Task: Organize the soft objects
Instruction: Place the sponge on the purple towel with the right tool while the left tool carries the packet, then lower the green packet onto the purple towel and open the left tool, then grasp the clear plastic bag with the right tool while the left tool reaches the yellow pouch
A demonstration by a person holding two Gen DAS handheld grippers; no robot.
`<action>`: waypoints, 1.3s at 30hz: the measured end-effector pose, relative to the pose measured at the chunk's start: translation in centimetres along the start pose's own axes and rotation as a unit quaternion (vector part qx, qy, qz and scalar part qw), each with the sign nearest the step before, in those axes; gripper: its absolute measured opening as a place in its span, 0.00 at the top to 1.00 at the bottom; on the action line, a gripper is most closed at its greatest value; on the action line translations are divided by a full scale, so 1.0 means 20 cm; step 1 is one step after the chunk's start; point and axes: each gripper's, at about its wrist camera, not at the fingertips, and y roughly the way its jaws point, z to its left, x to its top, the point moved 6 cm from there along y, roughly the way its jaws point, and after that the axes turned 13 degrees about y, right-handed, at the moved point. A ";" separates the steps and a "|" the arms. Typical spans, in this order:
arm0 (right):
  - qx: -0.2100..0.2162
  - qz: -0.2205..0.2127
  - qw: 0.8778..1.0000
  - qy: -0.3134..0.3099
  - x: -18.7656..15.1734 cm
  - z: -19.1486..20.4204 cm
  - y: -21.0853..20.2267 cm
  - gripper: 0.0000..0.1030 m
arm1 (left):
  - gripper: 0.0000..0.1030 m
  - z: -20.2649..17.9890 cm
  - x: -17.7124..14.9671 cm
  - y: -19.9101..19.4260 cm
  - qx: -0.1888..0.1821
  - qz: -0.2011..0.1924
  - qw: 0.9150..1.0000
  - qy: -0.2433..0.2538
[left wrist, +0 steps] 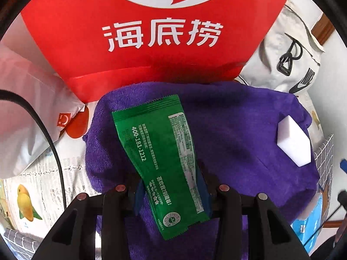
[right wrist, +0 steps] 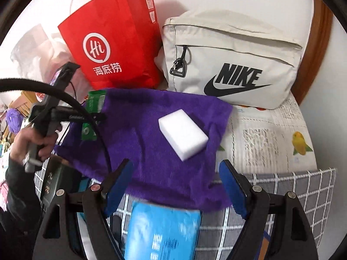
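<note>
My left gripper (left wrist: 171,186) is shut on a green foil packet (left wrist: 160,151) and holds it over a purple towel (left wrist: 238,130); the packet also shows in the right wrist view (right wrist: 94,101). A white sponge block (right wrist: 183,133) lies on the towel (right wrist: 151,151), and shows at the right in the left wrist view (left wrist: 293,143). My right gripper (right wrist: 173,186) is open and empty, above the towel's near edge and a blue tissue pack (right wrist: 162,231). The left gripper (right wrist: 65,112) shows at the left, held by a hand.
A red paper bag (right wrist: 117,43) and a beige Nike bag (right wrist: 234,60) stand behind the towel. A translucent plastic bag (left wrist: 28,108) lies at the left. A newspaper-print cloth (right wrist: 264,138) and a grey checked cloth (right wrist: 299,190) cover the surface. A black cable (left wrist: 52,147) crosses the left.
</note>
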 end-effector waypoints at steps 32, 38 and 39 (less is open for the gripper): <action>0.086 0.038 0.995 -0.021 -0.75 0.31 -0.34 0.21 | 0.31 -0.14 -0.58 -0.67 0.051 -0.049 0.997 0.001; 0.117 0.089 0.989 0.001 -0.95 0.35 -0.24 0.21 | 0.30 -0.21 -0.80 -0.75 0.042 -0.062 0.997 0.008; 0.116 0.096 0.989 0.004 -0.97 0.35 -0.22 0.21 | 0.30 -0.23 -0.83 -0.75 0.042 -0.062 0.997 0.011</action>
